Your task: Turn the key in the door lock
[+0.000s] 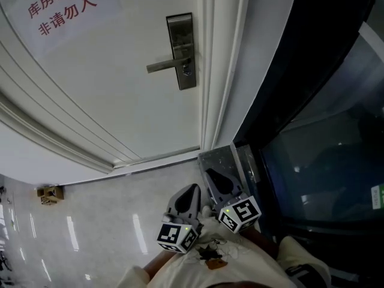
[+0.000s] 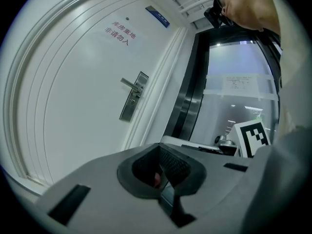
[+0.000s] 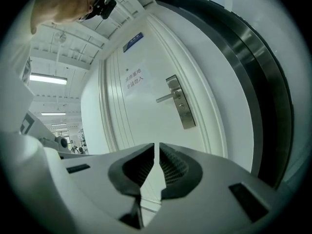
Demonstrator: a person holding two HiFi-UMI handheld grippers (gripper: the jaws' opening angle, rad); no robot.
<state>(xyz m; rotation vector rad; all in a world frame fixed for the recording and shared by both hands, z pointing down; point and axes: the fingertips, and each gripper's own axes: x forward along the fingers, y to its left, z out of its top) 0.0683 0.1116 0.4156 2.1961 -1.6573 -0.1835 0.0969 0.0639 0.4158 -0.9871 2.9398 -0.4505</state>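
1. At the bottom edge of the head view lies a pale shirt [image 1: 240, 263] with a dark print, and just above it sit two marker cubes [image 1: 178, 236], side by side.
2. The left tongs [image 2: 160, 150] are pressed together. A small reddish speck shows deep in the seam, and what it is cannot be told.
3. The right tongs [image 3: 157, 147] are all but pressed together. Only a hairline slit remains, and nothing stands in it.
4. In the head view both tongs are at the lower middle, close beside each other. Both tips aim up the frame toward the door.
5. Glossy pale floor [image 1: 108, 221] fills the lower left, and a small tan thing [image 1: 49, 192] rests at its left edge.
6. The white door [image 1: 108, 83] fills the upper left and middle, and a dark glass panel [image 1: 324, 161] runs down the right.
7. The lock plate [image 1: 181, 51] is a tall steel strip at the upper middle of the head view, near the door's right edge. Its lever handle [image 1: 163, 66] sticks out to the left.
8. The plate is well apart from both tongs, with floor and the door's lower part between.
   - In the left gripper view it sits above and left of the tips.
   - In the right gripper view it sits above and slightly right of them.
9. Whether a key sits in the plate is too small to tell.
10. A paper notice [image 1: 60, 8] with red characters is stuck at the upper left of the door.
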